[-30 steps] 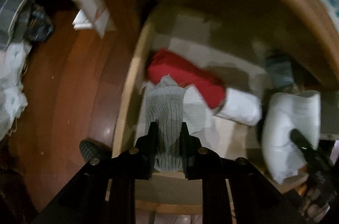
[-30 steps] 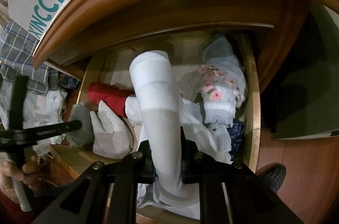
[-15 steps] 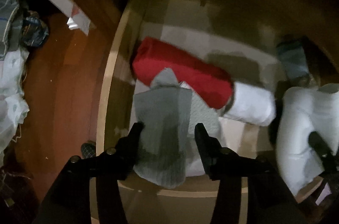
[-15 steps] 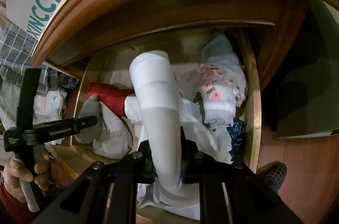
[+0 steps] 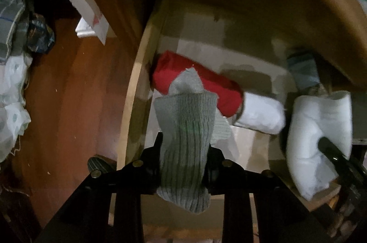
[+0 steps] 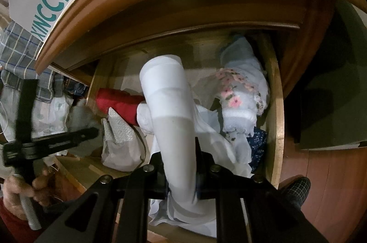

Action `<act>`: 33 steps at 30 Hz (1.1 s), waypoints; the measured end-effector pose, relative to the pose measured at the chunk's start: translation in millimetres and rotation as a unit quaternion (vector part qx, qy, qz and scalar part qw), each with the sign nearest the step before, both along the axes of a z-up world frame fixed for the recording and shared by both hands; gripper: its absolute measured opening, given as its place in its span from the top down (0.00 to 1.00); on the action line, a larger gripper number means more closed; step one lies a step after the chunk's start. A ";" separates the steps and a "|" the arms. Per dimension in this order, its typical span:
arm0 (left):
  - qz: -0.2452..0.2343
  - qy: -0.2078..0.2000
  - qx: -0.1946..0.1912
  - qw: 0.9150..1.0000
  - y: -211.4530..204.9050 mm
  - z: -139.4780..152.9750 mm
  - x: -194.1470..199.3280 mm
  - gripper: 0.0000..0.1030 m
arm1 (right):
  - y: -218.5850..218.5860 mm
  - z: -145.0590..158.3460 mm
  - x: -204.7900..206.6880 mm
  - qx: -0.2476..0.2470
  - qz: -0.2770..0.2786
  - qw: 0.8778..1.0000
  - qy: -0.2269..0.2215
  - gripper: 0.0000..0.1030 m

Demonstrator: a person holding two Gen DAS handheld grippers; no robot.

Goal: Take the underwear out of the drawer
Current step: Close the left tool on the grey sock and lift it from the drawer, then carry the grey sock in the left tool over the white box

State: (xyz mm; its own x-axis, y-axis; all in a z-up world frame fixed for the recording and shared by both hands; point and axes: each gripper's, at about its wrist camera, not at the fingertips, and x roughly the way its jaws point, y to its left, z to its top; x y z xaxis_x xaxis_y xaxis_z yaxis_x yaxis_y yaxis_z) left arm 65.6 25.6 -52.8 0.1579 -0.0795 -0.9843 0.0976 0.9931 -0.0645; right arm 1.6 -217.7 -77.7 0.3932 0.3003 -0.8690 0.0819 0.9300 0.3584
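We are closing our left hand-held gripper (image 5: 184, 146) on a ribbed grey knit garment (image 5: 187, 128); our right hand-held gripper (image 6: 180, 159) is pinching a rolled white cloth (image 6: 170, 112) above the open wooden drawer (image 6: 276, 105).

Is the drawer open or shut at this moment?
Open: the drawer is pulled out below the wooden top, with the red roll and floral garment exposed inside.

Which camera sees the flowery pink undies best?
The right wrist view. There the floral underwear lies unhidden at the right side of the open drawer, pink flowers plain to see. In the left wrist view it cannot be made out; only a bluish bundle shows in that dim corner.
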 end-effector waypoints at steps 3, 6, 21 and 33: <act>-0.009 -0.023 -0.002 1.000 -2.4 25.3 -7.3 0.75 | 0.5 -0.5 -0.6 -0.002 -0.001 1.000 -0.001 0.86; -0.016 -0.041 -0.001 0.999 -0.8 45.8 -8.8 0.75 | 2.1 0.4 -0.9 -0.007 -0.001 1.000 -0.002 0.86; -0.022 -0.148 -0.022 0.988 27.8 162.8 -35.6 0.75 | 2.9 7.4 -1.8 -0.049 -0.015 0.999 -0.018 0.86; -0.024 -0.235 -0.024 0.971 33.2 250.8 -14.6 0.75 | 1.2 9.0 -2.4 -0.086 -0.029 0.996 -0.021 0.86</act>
